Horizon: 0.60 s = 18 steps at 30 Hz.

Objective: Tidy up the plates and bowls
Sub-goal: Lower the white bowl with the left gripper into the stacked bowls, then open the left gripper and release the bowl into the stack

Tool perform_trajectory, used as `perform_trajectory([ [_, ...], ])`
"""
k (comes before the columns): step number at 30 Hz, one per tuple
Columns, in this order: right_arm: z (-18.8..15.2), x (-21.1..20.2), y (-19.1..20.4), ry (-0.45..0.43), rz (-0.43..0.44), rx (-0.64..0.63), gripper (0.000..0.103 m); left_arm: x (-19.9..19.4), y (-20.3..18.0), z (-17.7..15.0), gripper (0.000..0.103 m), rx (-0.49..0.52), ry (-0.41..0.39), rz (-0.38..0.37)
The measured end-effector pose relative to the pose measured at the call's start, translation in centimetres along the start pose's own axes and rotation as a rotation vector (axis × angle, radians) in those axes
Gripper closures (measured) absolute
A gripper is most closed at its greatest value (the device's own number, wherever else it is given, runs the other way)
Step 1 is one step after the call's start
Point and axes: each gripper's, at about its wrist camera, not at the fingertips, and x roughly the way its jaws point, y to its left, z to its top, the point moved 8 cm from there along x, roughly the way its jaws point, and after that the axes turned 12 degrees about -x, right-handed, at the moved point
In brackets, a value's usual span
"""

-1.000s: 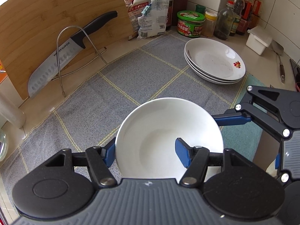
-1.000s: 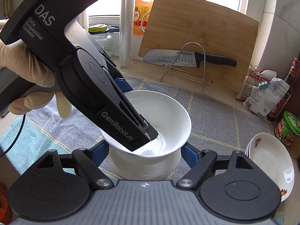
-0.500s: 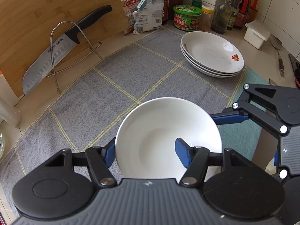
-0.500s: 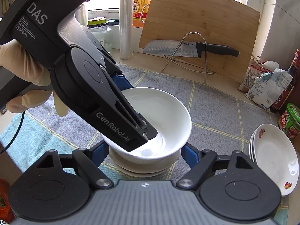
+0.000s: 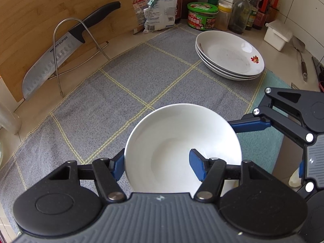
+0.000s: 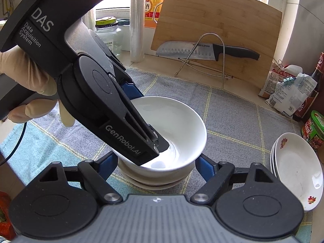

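A white bowl (image 5: 182,147) is pinched by its rim in the left gripper (image 5: 158,166), just over a second bowl (image 6: 156,179) on the mat (image 5: 113,93). The right gripper (image 6: 156,165) is spread wide around both, touching neither. If tilted, a chipped rim is risked.

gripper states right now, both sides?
Left gripper: shut on the rim of the white ceramic bowl.
Right gripper: open, fingers either side of that bowl's base, not visibly touching.

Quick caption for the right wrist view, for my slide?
Left hand-held gripper clamps the rim of a white ceramic bowl above another bowl on the grey checked cloth.
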Motion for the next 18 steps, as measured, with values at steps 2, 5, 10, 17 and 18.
perform_trajectory([
  [2,-0.01,0.01,-0.03,0.001,0.002,0.002,0.016,0.04,0.02,-0.01,0.039,0.000,0.000,-0.001],
  [5,0.01,0.03,-0.08,0.001,0.003,0.003,0.016,0.06,0.08,-0.01,0.039,0.001,0.000,-0.002],
  [10,0.02,0.17,-0.18,0.001,0.010,0.014,0.015,0.03,0.13,-0.05,0.039,-0.002,-0.003,-0.005],
  [17,0.27,-0.10,0.23,-0.033,0.028,0.006,0.000,-0.24,-0.02,-0.02,0.036,0.001,-0.022,-0.011],
  [18,0.35,-0.17,0.27,-0.037,0.030,0.003,0.000,-0.40,0.02,0.09,0.034,-0.004,-0.029,-0.015],
])
